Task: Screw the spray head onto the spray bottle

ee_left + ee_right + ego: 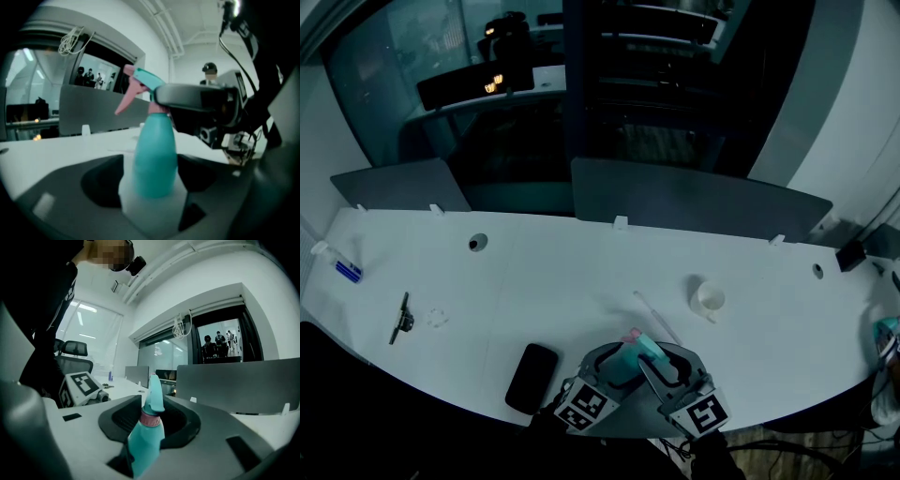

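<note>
At the table's (pixel 581 272) six o'clock edge the spray head (pixel 140 82) sits on the spray bottle (pixel 154 159) — right gripper (pixel 149 427) clamped on the head, left gripper (pixel 152 197) opening its jaws round the body — so little but final tightening seems left.

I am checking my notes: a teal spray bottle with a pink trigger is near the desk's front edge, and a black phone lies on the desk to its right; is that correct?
Not quite: the head view shows the black phone lying on the desk to the left of the teal spray bottle, not its right. The pink trigger is correct.
</note>
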Action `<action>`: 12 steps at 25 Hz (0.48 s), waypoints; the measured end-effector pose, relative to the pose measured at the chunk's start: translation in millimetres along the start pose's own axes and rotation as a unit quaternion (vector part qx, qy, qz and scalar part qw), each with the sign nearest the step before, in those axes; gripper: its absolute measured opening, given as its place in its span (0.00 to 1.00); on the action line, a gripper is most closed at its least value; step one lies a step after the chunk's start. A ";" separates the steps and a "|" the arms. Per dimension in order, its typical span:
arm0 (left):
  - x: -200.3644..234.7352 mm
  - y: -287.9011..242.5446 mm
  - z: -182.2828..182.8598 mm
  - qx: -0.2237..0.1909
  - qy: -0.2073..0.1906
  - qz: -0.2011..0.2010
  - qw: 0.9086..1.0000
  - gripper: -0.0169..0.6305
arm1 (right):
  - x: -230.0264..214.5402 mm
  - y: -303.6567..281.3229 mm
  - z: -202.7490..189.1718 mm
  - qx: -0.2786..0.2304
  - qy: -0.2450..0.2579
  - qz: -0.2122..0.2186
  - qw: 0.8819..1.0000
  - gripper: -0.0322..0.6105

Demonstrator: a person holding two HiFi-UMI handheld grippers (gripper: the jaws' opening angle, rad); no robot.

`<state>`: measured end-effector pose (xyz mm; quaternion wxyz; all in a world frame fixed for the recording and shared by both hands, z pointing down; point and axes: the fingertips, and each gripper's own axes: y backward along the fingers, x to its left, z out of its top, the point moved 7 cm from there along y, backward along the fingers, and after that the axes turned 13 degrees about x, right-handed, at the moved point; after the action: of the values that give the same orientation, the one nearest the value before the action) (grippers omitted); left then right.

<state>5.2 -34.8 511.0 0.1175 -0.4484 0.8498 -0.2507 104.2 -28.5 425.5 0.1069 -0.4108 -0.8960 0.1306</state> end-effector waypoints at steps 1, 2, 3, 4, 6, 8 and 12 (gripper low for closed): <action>5.9 1.4 1.4 -0.001 0.004 -0.024 1.000 0.61 | 0.1 0.0 0.1 -0.001 0.000 0.003 1.000 0.24; 9.7 0.0 3.2 0.006 -0.001 -0.053 0.999 0.64 | -0.4 0.3 0.0 0.000 -0.001 0.005 1.000 0.24; 11.0 -3.7 4.8 0.019 -0.015 -0.082 0.996 0.64 | -1.6 0.8 0.0 0.001 -0.001 0.007 1.000 0.24; 10.7 -7.8 6.3 0.031 -0.031 -0.102 0.994 0.61 | -3.2 1.2 0.0 0.002 -0.002 0.006 1.000 0.24; 8.2 -10.5 7.9 0.038 -0.048 -0.107 0.992 0.52 | -4.9 2.2 0.3 0.000 -0.003 0.002 1.000 0.24; 2.9 -7.7 6.5 0.025 -0.031 -0.075 0.996 0.51 | -3.3 3.2 0.5 -0.006 0.000 -0.005 1.000 0.24; -15.7 -2.5 1.1 0.010 0.048 0.053 0.997 0.51 | 6.4 3.3 -0.2 -0.014 0.005 -0.036 0.999 0.24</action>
<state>16.4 -23.4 511.1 0.0938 -0.3892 0.8744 -0.2741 102.5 -21.6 425.1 0.1105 -0.3801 -0.9115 0.1116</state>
